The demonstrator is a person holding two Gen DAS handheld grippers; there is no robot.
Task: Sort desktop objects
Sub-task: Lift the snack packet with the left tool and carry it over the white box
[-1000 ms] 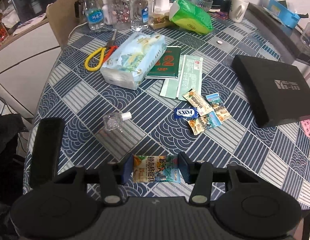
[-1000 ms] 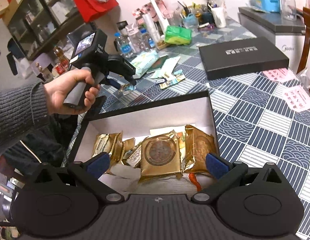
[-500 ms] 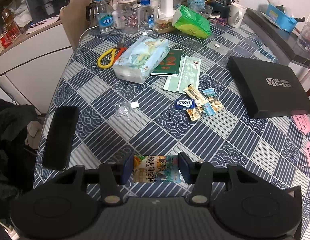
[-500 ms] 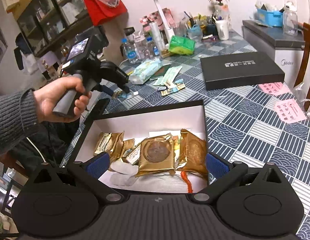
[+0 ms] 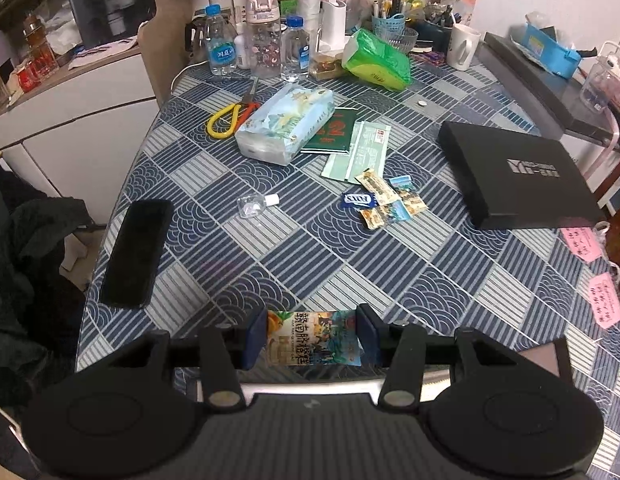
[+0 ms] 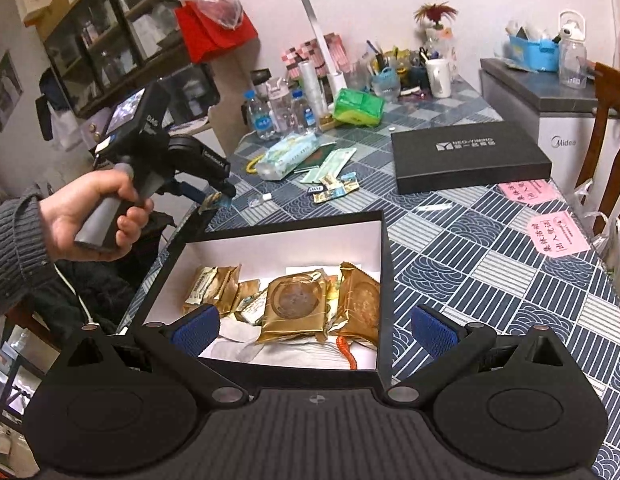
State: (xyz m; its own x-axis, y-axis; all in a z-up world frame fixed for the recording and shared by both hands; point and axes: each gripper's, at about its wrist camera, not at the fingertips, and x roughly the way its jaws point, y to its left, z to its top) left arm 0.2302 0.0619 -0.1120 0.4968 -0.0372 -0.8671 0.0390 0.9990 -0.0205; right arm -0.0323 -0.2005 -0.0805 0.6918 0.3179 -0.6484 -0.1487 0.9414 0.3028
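My left gripper point(image 5: 312, 338) has its fingers clamped on a snack packet point(image 5: 313, 338), one blue pad pressed on each short end, and the packet hangs clear above the patterned table point(image 5: 269, 248). From the other side I can see the hand point(image 6: 95, 216) around that gripper's handle, with the packet dangling from the tips to the left of the open box point(image 6: 384, 280).

Ahead of the left fingers, well apart from them, lies a small cluster of sweets point(image 5: 384, 202), with a little clear bottle point(image 5: 255, 205) to its left and a black phone point(image 5: 135, 254) farther left by the table edge. Beyond those sit a tissue pack point(image 5: 283, 126) and yellow scissors point(image 5: 227, 118). A closed black lid point(image 5: 514, 178) is off to the right of the fingers.

My right gripper point(image 6: 312, 330) has its fingers spread wide with nothing between the pads. It hovers over the near side of the box, and gold-wrapped packets point(image 6: 293, 306) lie on the box floor right between and beyond the fingertips.
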